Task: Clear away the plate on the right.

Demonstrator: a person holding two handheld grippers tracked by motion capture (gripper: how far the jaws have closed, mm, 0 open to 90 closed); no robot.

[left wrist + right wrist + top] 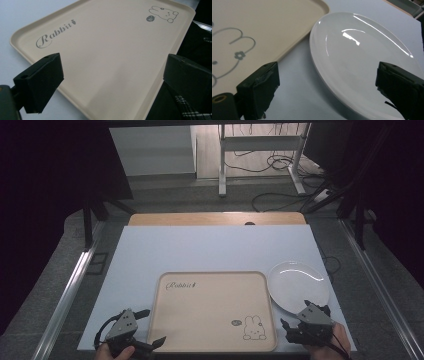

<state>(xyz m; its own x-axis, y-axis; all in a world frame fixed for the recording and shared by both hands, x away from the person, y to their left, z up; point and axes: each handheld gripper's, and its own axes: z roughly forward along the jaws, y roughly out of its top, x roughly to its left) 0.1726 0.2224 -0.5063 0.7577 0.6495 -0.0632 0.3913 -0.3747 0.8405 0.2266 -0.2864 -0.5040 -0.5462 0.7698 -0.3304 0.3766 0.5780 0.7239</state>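
The left gripper (pixel 150 329) sits at the near left corner of the flat beige plastic tray with a printed rabbit and the word "Rabbit" (pixel 215 307), its fingers (pixel 41 83) spread wide and holding nothing. In the left gripper view the tray's near corner lies between the two fingers, one over the bench surface and the other past the near edge, so the gripper seems lined up to steady or take that corner.

The right gripper (pixel 296 315) hovers at the near rim of the shiny white oval ceramic plate (pixel 299 285), its fingers (pixel 259 91) also spread with nothing between them. In the right gripper view the plate (pixel 362 62) fills the gap ahead of the fingers, its near rim just in front of them, which suggests the plate is about to be gripped by its edge, probably to go onto the tray.

The plate rests on the pale blue-white bench (pixel 200 250), just beside the tray's right edge (pixel 297 43) and apparently not quite touching it. The tray's raised rim stands between plate and tray floor, so the plate would need lifting over it. The glossy, shallow rim looks slippery to pinch. Beyond the bench are a wooden board (pixel 215 218) and loose floor cables (pixel 280 162), well apart from the work.
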